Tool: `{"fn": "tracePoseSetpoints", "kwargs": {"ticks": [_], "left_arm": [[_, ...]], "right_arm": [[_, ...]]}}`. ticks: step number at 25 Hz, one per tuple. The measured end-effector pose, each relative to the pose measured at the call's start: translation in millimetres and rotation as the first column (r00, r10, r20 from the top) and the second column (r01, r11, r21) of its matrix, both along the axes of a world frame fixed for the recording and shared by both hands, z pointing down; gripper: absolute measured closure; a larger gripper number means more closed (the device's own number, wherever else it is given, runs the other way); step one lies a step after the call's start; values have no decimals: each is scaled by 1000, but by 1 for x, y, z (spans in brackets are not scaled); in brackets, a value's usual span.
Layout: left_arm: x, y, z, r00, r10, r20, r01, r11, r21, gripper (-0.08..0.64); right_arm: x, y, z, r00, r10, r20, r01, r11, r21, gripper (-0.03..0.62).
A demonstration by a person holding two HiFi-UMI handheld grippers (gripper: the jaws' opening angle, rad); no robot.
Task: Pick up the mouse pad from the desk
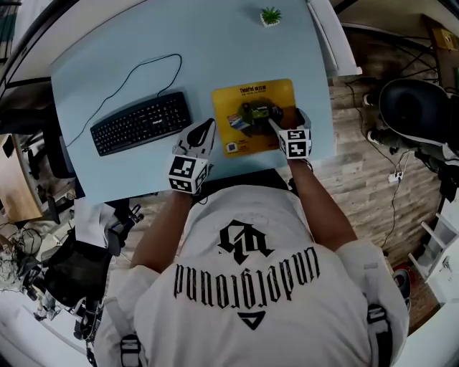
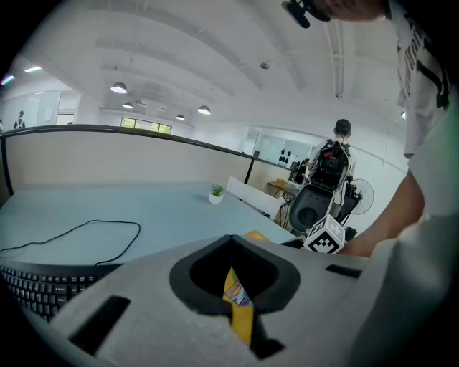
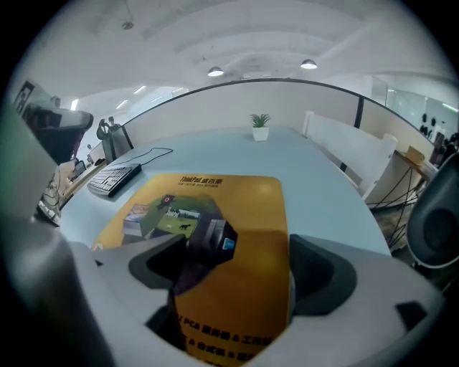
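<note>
Head view, upper mid: pad flat on desk, R gripper wide over its near-right edge, L gripper near-shut by left edge; approach step, next prob. clamp R, lift.

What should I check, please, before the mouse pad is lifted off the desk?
1. The pad lies flat on the desk: ok.
2. The right hand-held gripper is wide open over the pad: ok.
3. Right grip closed on the pad: not ok.
4. The left hand-held gripper is shut at the pad's near left corner; holding the pad: cannot tell.
5. The keyboard is clear of the pad: ok.
6. The plant is clear of the pad: ok.
</note>
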State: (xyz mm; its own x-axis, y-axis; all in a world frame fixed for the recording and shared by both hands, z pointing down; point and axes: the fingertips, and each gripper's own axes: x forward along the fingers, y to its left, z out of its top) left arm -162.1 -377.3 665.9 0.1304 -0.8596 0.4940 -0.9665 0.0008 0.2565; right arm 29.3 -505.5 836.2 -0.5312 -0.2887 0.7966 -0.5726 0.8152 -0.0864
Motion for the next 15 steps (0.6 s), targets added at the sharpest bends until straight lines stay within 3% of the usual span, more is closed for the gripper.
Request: {"fn": "tracePoseSetpoints", "kwargs": {"ticks": [15], "left_arm": [[-3, 5, 3, 1000, 10, 8, -10, 1000, 1, 552]], "right_arm": [[0, 3, 0, 1000, 3, -23, -3, 1000, -16, 194]]}}
